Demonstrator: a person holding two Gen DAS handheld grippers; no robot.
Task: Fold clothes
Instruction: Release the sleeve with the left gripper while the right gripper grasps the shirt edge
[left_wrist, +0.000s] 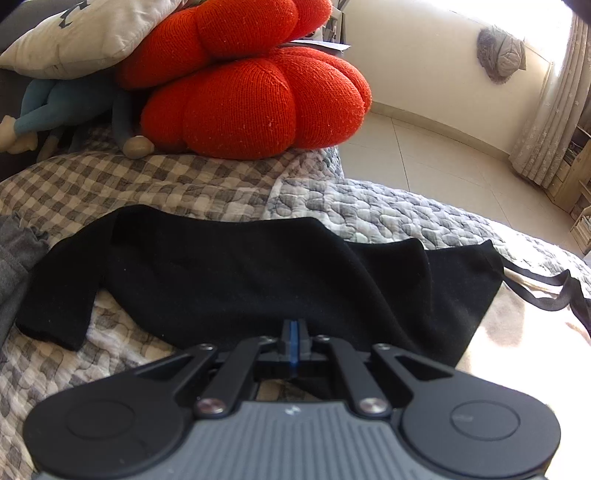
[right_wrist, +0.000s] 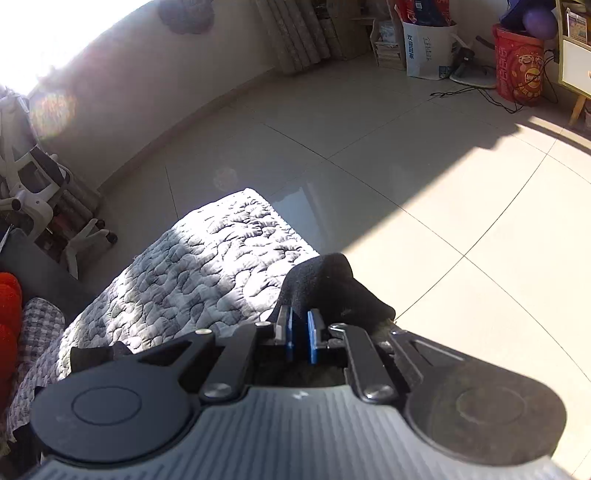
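While spread flat, black knit top (left_wrist: 236, 273), left gripper (left_wrist: 294, 334) clenched, right gripper (right_wrist: 299, 332) grasping its edge.

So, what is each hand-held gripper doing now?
Left hand-held gripper: shut at the black garment's edge.
Right hand-held gripper: shut on black cloth.

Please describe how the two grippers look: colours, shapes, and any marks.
Both look alike. The left gripper and the right gripper have a ribbed grey body with a small pale mark, black link bars with silver screws, two round black discs, and thin blue-padded fingers. No cables or sleeves show.
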